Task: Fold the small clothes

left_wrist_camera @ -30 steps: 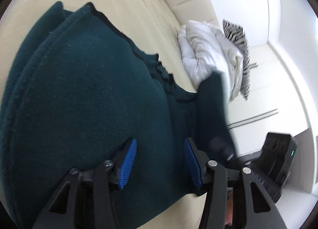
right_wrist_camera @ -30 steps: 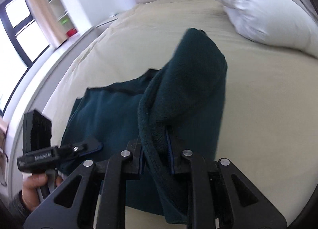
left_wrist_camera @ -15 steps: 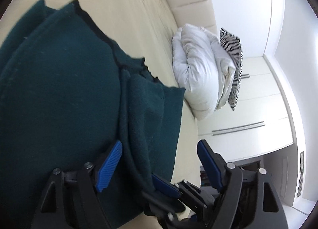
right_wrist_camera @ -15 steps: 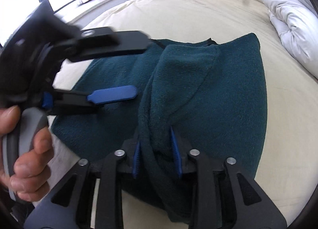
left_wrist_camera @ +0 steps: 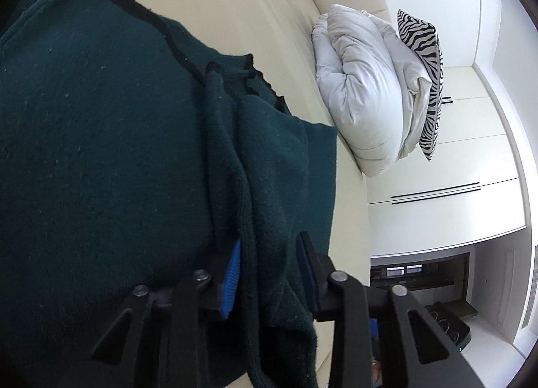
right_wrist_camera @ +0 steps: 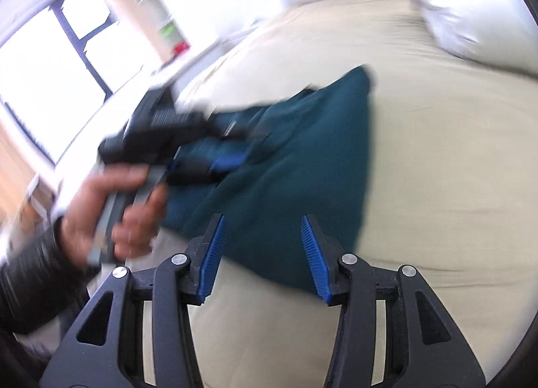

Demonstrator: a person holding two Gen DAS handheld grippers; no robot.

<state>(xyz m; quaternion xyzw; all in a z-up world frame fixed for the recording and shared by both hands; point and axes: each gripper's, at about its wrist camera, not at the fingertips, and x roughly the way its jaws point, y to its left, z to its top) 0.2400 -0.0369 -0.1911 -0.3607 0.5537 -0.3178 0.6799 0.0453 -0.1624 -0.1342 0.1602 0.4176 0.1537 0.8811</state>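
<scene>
A dark green knit garment [left_wrist_camera: 101, 152] with a black edge lies folded on the cream bed [left_wrist_camera: 269, 1]. My left gripper [left_wrist_camera: 269, 273] is closing on a thick fold of it at the near edge, and the blue pads [left_wrist_camera: 232, 280] press the cloth from both sides. In the right wrist view the garment [right_wrist_camera: 302, 152] lies flat. My right gripper [right_wrist_camera: 262, 218] hovers just short of its near edge, its jaws opening with nothing between them. A hand [right_wrist_camera: 124, 206] holds the blurred left gripper [right_wrist_camera: 215, 159] at the garment's left side.
A bunched white duvet [left_wrist_camera: 363, 85] and a zebra-striped pillow [left_wrist_camera: 423, 68] sit at the head of the bed. White wardrobe doors [left_wrist_camera: 454, 203] stand beyond the bed's side. Bright windows [right_wrist_camera: 50, 68] are at the left. Bare sheet [right_wrist_camera: 437, 186] stretches right of the garment.
My right gripper let go of the fold it held and drew back from the garment. My left gripper opened wide, slid over to that fold and closed on it.
</scene>
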